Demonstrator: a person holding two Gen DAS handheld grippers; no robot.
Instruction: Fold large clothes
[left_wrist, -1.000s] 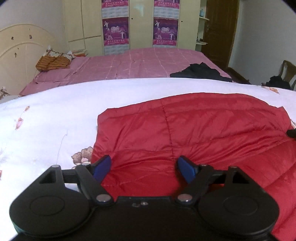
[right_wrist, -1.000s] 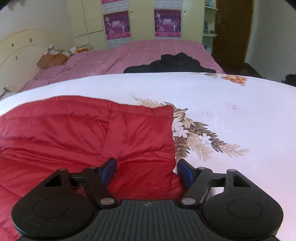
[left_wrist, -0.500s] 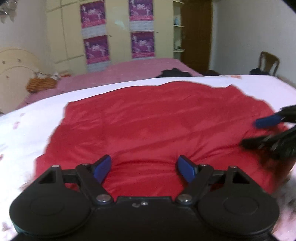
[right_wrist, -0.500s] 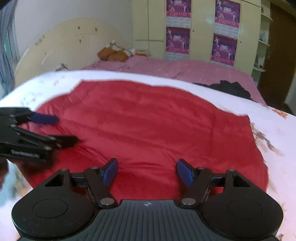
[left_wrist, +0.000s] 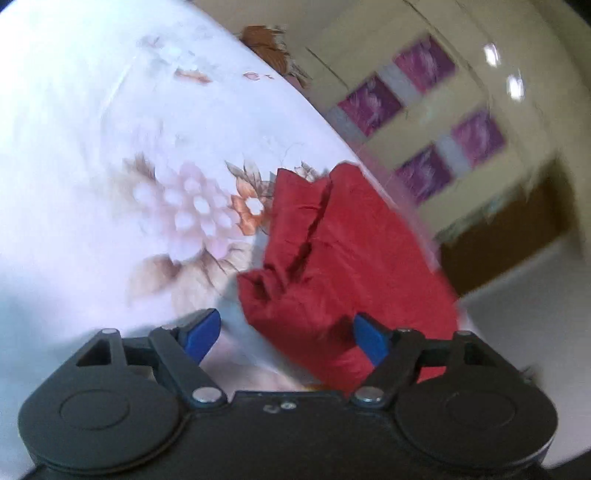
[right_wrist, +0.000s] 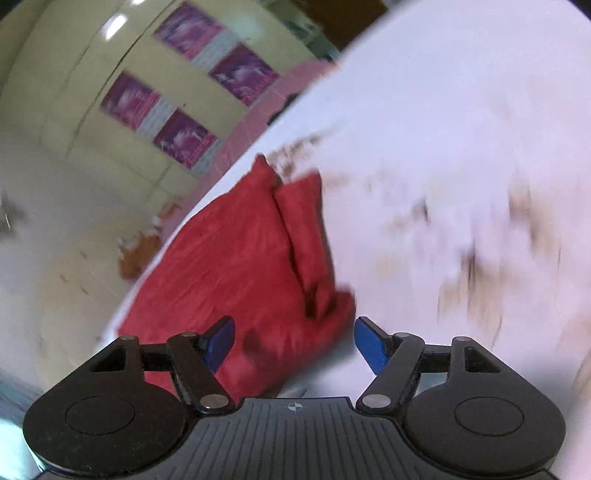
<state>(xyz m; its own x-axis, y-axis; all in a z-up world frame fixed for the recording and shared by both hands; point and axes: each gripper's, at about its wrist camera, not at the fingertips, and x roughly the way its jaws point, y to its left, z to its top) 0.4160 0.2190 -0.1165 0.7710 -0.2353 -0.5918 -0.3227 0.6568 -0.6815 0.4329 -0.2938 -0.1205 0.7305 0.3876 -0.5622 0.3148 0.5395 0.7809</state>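
holding both tools spread and empty — left tool (left_wrist: 286, 332) and right tool (right_wrist: 293, 341) flank the folded red jacket (left_wrist: 343, 258) on the floral bed (left_wrist: 110, 166), ready for its ends.

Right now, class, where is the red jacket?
The red jacket lies on the white flowered bedspread, just ahead of both open grippers in each wrist view.

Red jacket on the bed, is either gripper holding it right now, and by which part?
Neither. Both the left gripper and right gripper are open over the red jacket.
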